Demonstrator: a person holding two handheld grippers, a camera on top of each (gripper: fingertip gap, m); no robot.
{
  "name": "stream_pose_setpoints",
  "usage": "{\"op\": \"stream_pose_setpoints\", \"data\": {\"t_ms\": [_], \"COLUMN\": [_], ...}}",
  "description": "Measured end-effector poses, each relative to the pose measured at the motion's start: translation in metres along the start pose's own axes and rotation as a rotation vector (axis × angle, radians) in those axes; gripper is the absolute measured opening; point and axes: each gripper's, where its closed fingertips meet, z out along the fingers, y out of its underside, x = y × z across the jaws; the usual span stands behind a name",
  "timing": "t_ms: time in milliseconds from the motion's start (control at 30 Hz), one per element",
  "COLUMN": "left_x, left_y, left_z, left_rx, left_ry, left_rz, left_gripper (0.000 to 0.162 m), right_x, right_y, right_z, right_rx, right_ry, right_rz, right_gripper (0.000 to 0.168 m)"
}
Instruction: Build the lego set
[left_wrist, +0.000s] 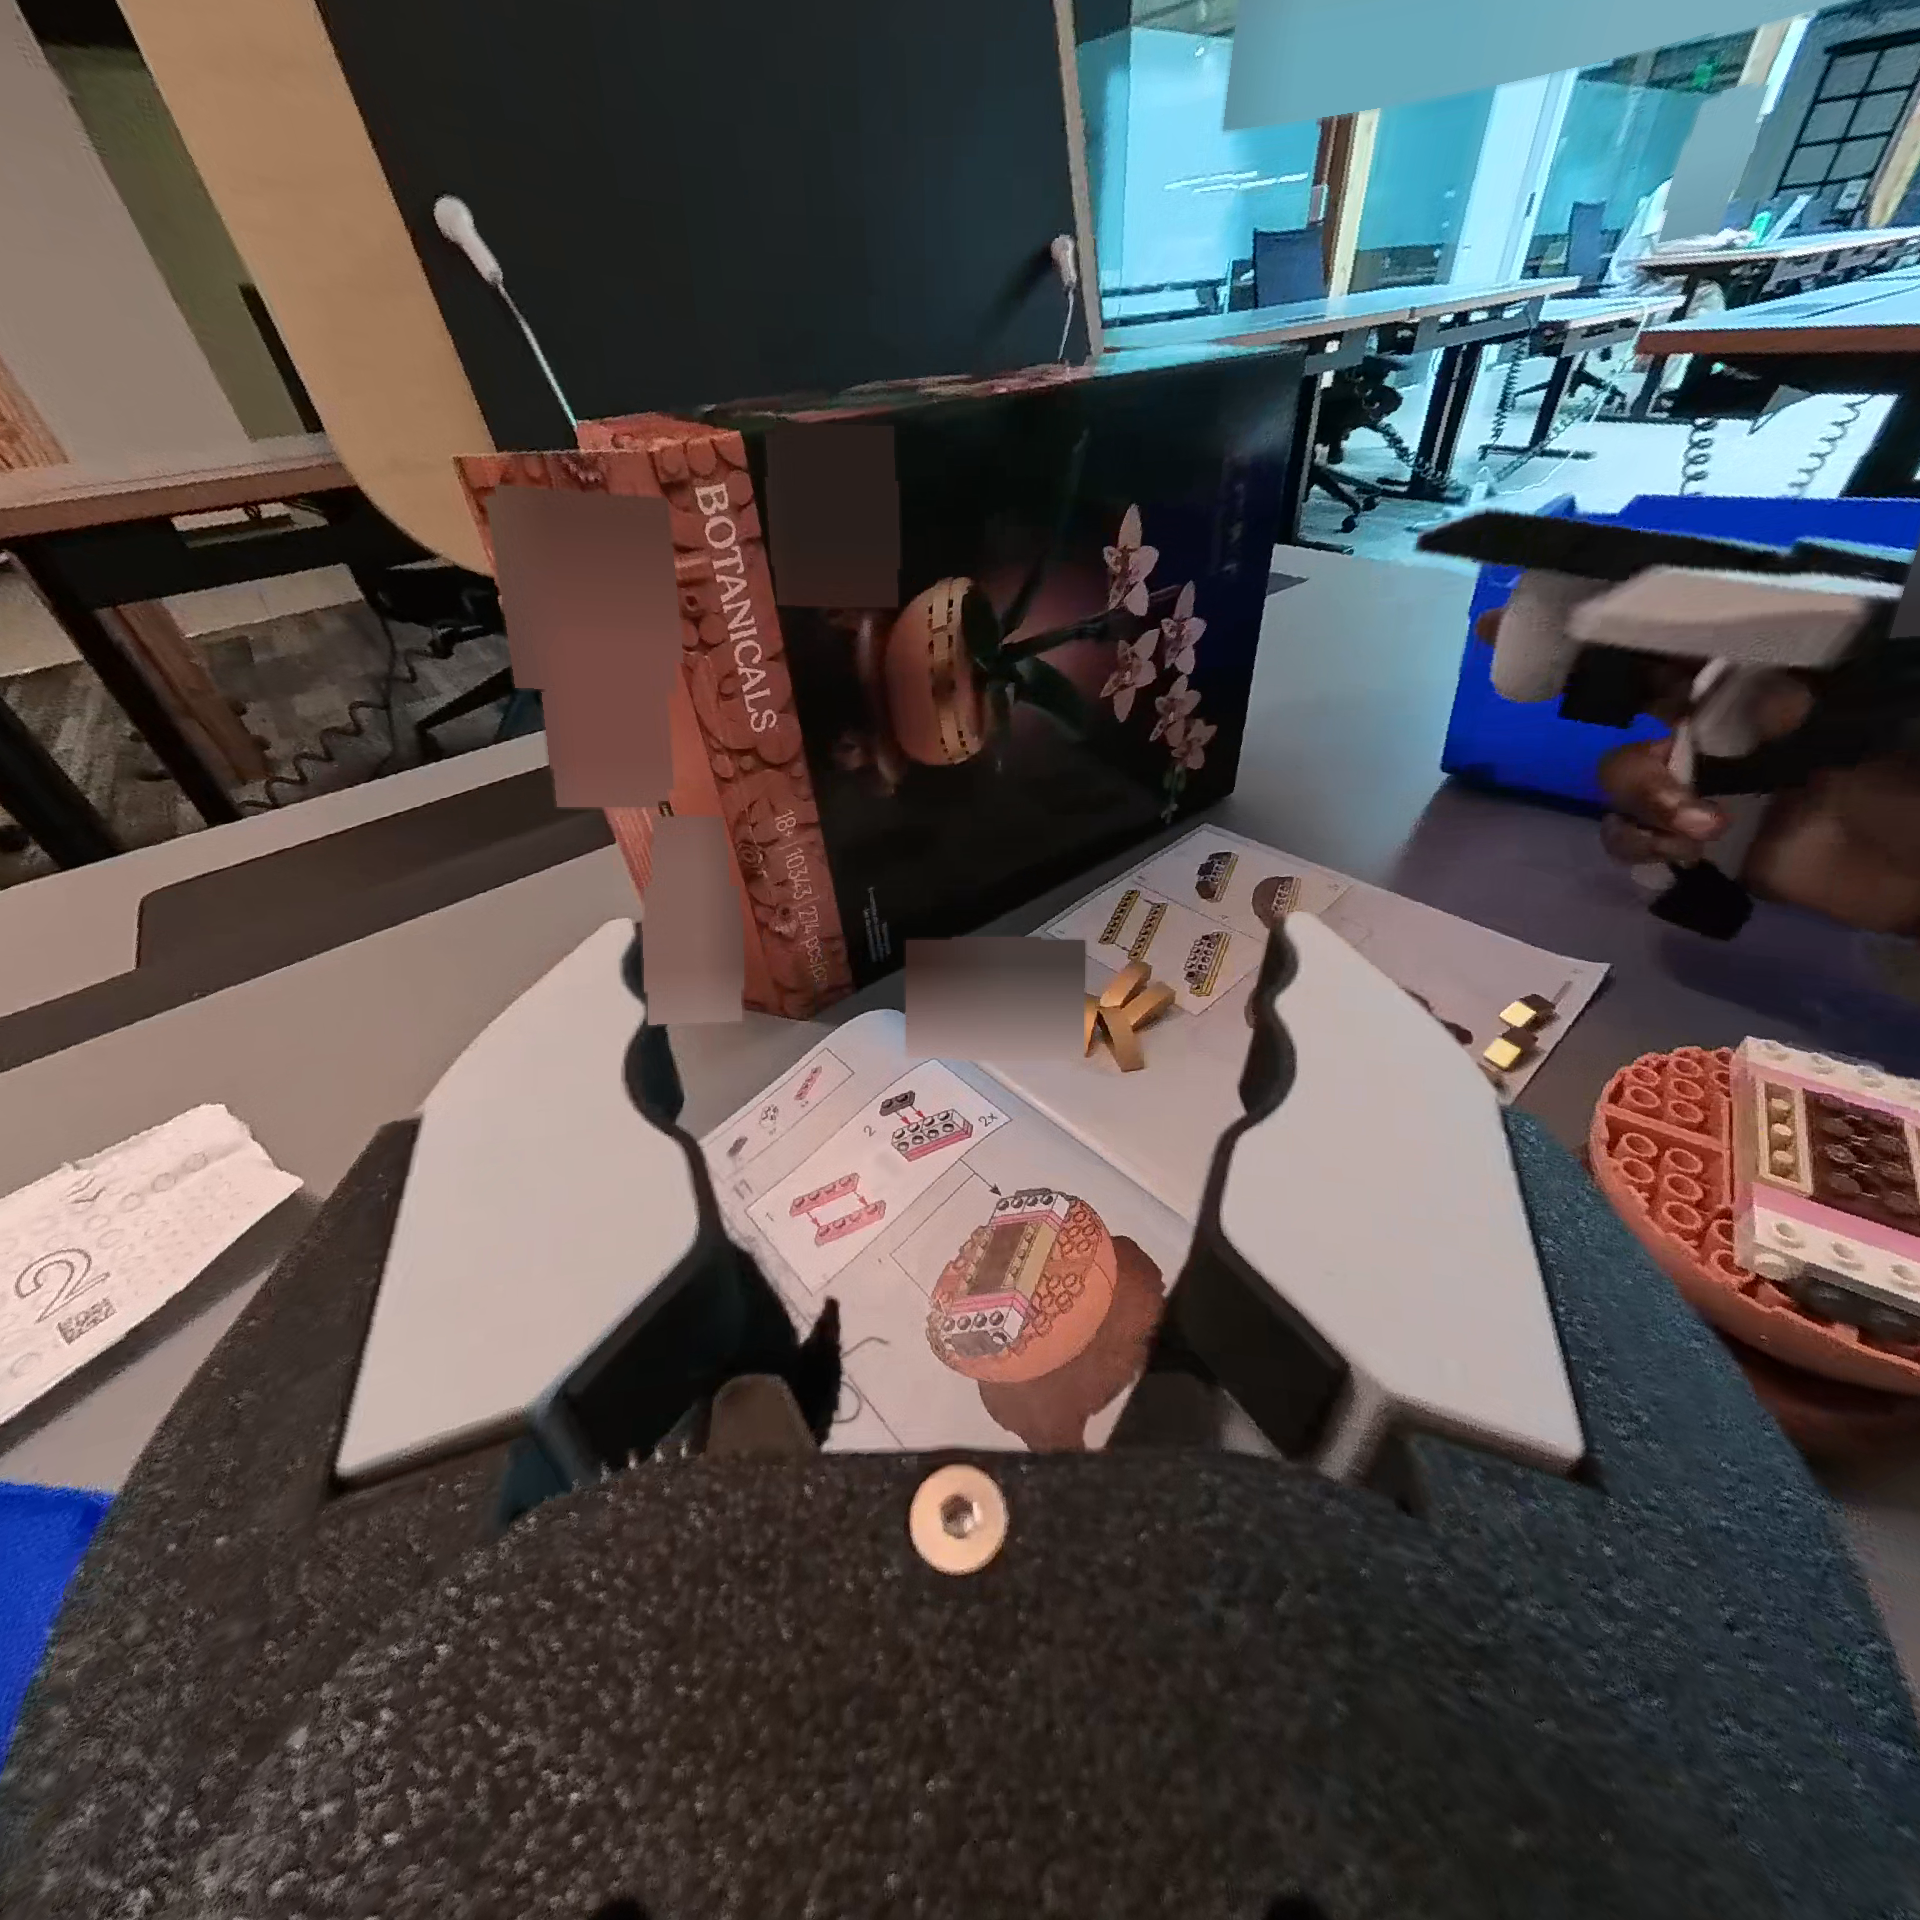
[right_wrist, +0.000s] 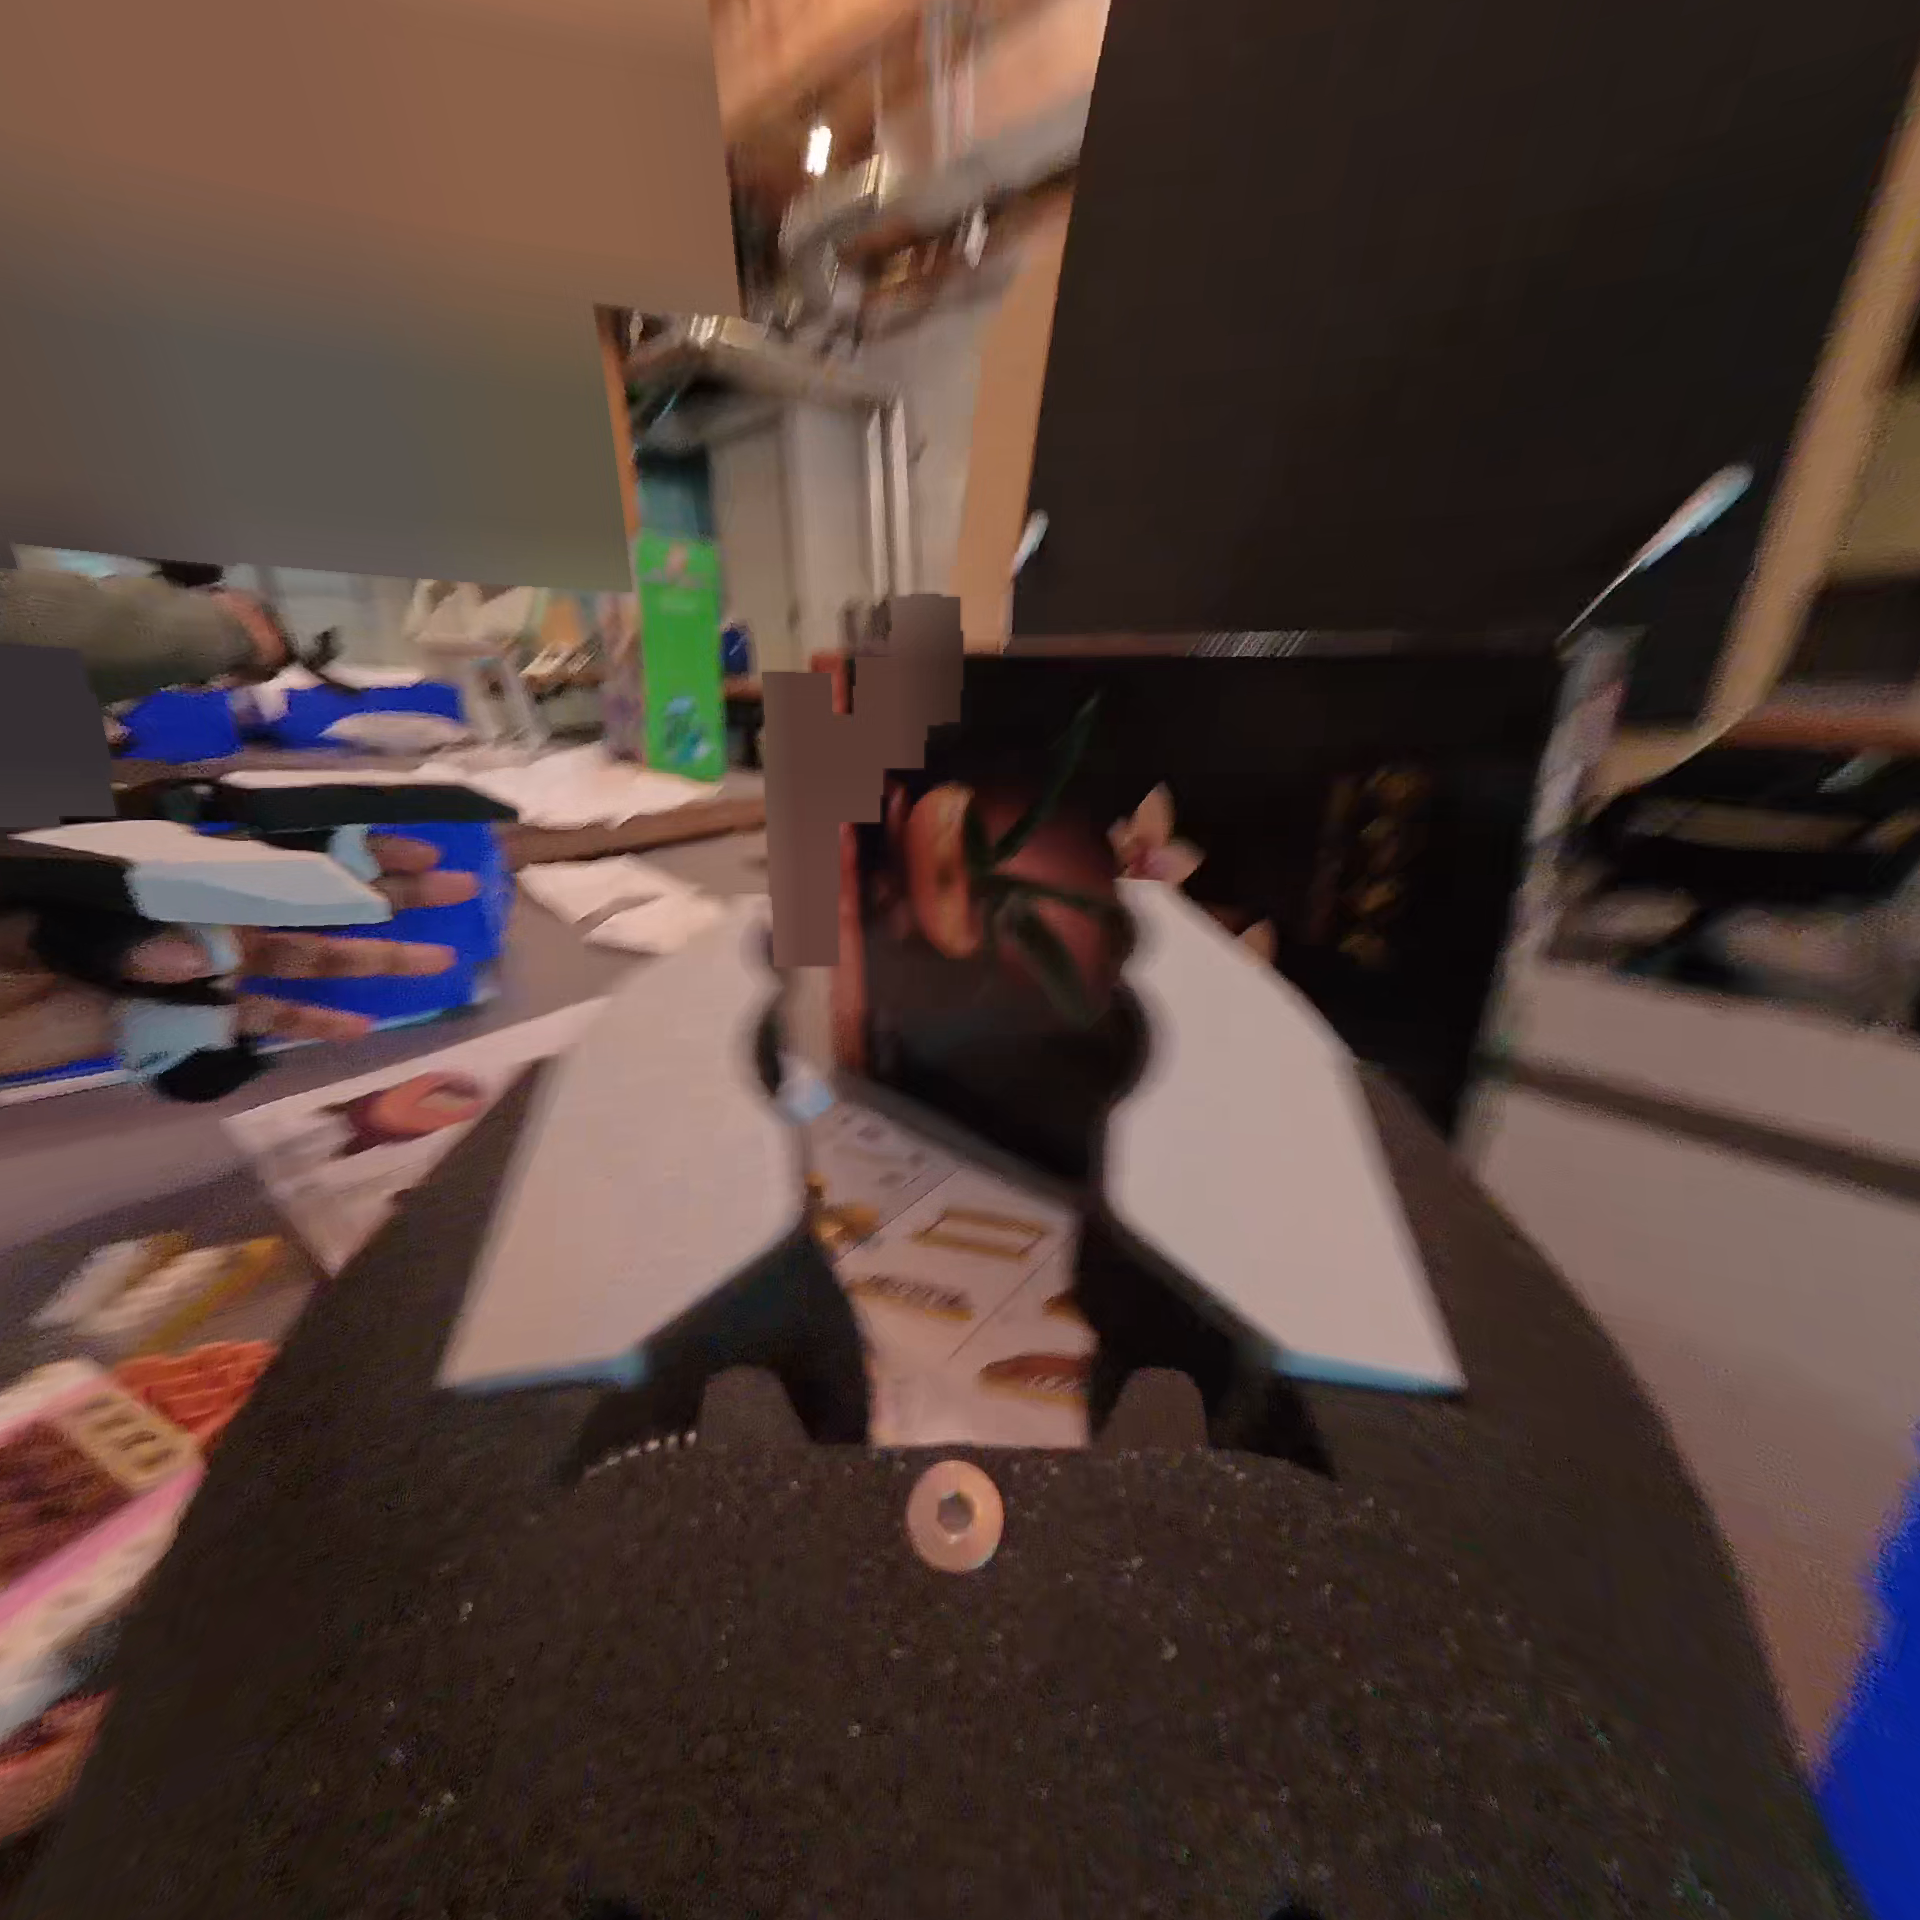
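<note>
Left gripper (left_wrist: 956, 997), with its grey fingers and black foam body, hangs over the table with its fingers wide apart and nothing between them; right under it lies the open white paper instruction booklet (left_wrist: 935, 1195), and straight ahead stands the dark cardboard set box with a flower picture (left_wrist: 1039, 644). Right gripper (right_wrist: 951, 997) is also spread open and empty, though its picture is very blurry; the same box stands just in front of it.

I think the build is only partly done; the round salmon-brown brick pot base with white, pink and brown bricks on top (left_wrist: 1756, 1195) sits to the right of the left gripper, and it looks like the drawing on the page. Small shiny gold bricks (left_wrist: 1127, 1023) lie loose on the booklet ahead, not yet put on; no flowers are built yet.
</note>
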Motion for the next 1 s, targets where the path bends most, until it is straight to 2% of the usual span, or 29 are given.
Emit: {"op": "stream_pose_setpoints", "data": {"t_ms": [33, 67, 100, 200, 367, 533, 633, 700, 767, 867, 900, 1000], "left_x": [0.002, 0.004, 0.003, -0.008, -0.033, -0.037, -0.031, -0.036, -0.041, -0.040, -0.040, -0.037], "left_y": [-0.002, -0.006, -0.011, -0.027, -0.005, 0.001, 0.004, 0.009, 0.013, 0.014, 0.015, 0.021], "left_z": [0.000, -0.002, -0.004, -0.014, -0.012, -0.007, -0.010, -0.011, -0.011, -0.009, -0.008, -0.004], "left_rx": [0.017, 0.041, 0.078, 0.214, 0.173, 0.225, 0.235, 0.216, 0.200, 0.195, 0.187, 0.153], "left_ry": [0.016, 0.035, 0.033, -0.044, -0.092, -0.047, 0.008, -0.022, -0.040, -0.032, -0.034, -0.043], "left_rz": [0.011, 0.031, 0.057, 0.130, 0.181, 0.112, 0.102, 0.118, 0.103, 0.084, 0.092, 0.132], "left_gripper": [0.101, 0.092, 0.081, 0.054, 0.015, 0.010, 0.013, 0.015, 0.018, 0.021, 0.021, 0.021], "right_x": [0.005, 0.011, 0.016, 0.031, 0.023, 0.027, 0.029, 0.030, 0.030, 0.027, 0.026, 0.030], "right_y": [-0.009, -0.016, -0.018, 0.001, 0.020, 0.040, 0.045, 0.049, 0.049, 0.038, 0.036, 0.035], "right_z": [-0.008, -0.016, -0.022, -0.024, -0.014, -0.011, -0.007, -0.005, -0.005, -0.007, -0.008, -0.010], "right_rx": [0.082, 0.148, 0.175, 0.062, -0.026, -0.142, -0.183, -0.206, -0.209, -0.126, -0.109, -0.100], "right_ry": [0.044, 0.097, 0.139, 0.193, 0.092, 0.143, 0.176, 0.187, 0.194, 0.185, 0.178, 0.183], "right_rz": [-0.075, -0.127, -0.156, -0.126, -0.025, -0.089, -0.129, -0.142, -0.148, -0.171, -0.164, -0.130], "right_gripper": [0.019, 0.006, 0.005, 0.005, 0.004, 0.008, 0.046, 0.058, 0.054, 0.017, 0.010, 0.010]}}
